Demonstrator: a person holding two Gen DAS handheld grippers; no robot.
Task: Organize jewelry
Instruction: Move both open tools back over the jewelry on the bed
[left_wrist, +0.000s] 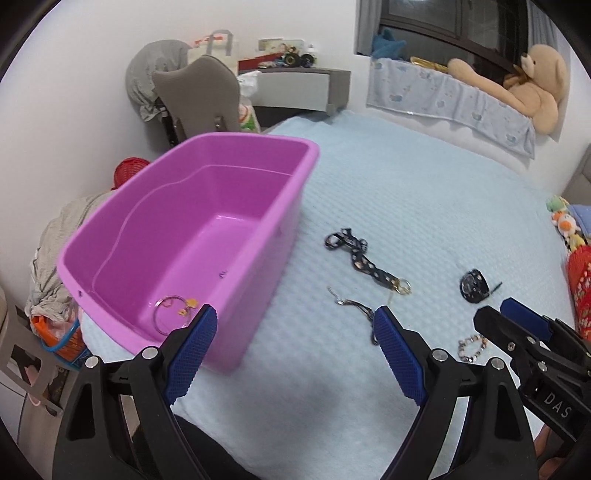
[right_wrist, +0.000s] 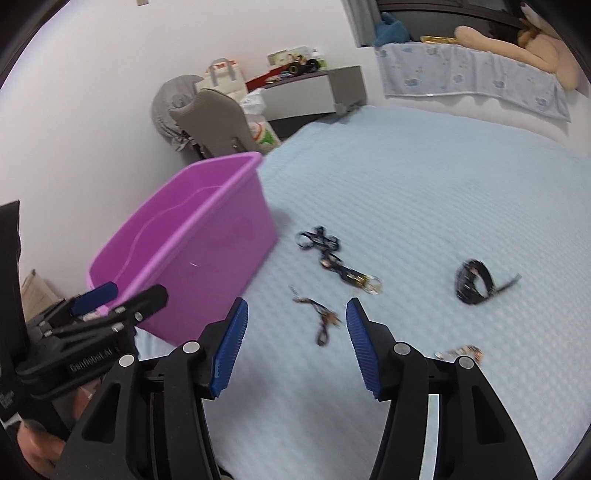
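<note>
**Listener:** Where's the jewelry?

**Operator:** My right gripper (right_wrist: 297, 343) hangs partly open and empty over a thin corded charm necklace (right_wrist: 317, 317), between its jaws on the bedspread (right_wrist: 443, 206). It looks light and floppy; I'd pinch its bunched middle. My left gripper (left_wrist: 295, 354) is wide open and empty, the purple bin (left_wrist: 207, 147) beside its left jaw.

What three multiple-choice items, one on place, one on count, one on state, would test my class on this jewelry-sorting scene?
1. Where does the ring bracelet lie?
A. Inside the purple bin
B. On the blue blanket
C. On the shelf

2. How many pieces lie on the blanket?
A. Two
B. Four
C. Seven

3. What do the right gripper fingers hold?
A. The watch
B. The lanyard
C. Nothing

Answers: 1 A, it rests on the bin floor; 2 B, lanyard, watch, thin chain, beaded bracelet; 3 C, fingers apart, empty.
</note>
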